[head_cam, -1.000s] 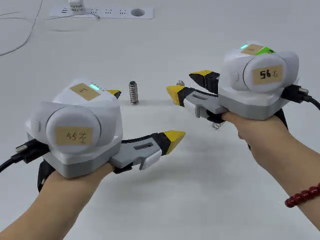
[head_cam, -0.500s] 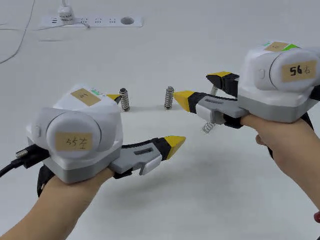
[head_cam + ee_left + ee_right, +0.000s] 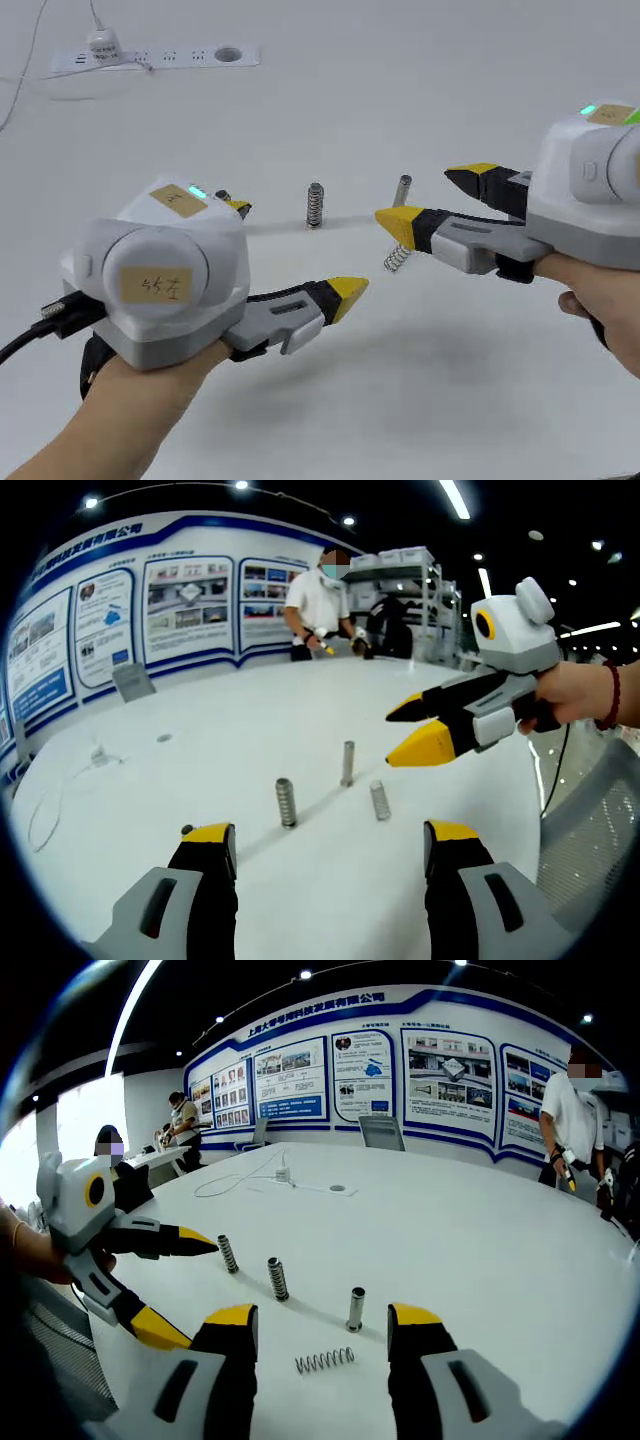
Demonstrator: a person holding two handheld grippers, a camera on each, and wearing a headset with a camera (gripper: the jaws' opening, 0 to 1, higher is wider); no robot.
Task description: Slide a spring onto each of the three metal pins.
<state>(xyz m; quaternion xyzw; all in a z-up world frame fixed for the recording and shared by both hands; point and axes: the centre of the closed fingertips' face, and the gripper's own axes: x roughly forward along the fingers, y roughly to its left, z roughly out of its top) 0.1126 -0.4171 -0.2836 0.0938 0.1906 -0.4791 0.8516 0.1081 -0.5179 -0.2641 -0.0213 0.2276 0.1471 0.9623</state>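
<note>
- Two grippers are hovering low in my hands; my left gripper (image 3: 295, 248) is pointing right, jaws gaping wide, empty.
- Just past it a spring-covered pin (image 3: 315, 205) is standing upright, then the bare pin (image 3: 402, 190), a loose spring (image 3: 397, 258) lying near its foot.
- My right gripper (image 3: 435, 197) is pointing left at those, jaws wide, carrying nothing.
- I am working on a white table (image 3: 480, 400); a power strip (image 3: 150, 58) is lying far off, display boards (image 3: 400, 1070) lining the wall.

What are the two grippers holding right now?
Nothing. The left gripper and the right gripper both have open, empty jaws; the loose spring lies on the table, untouched.
</note>
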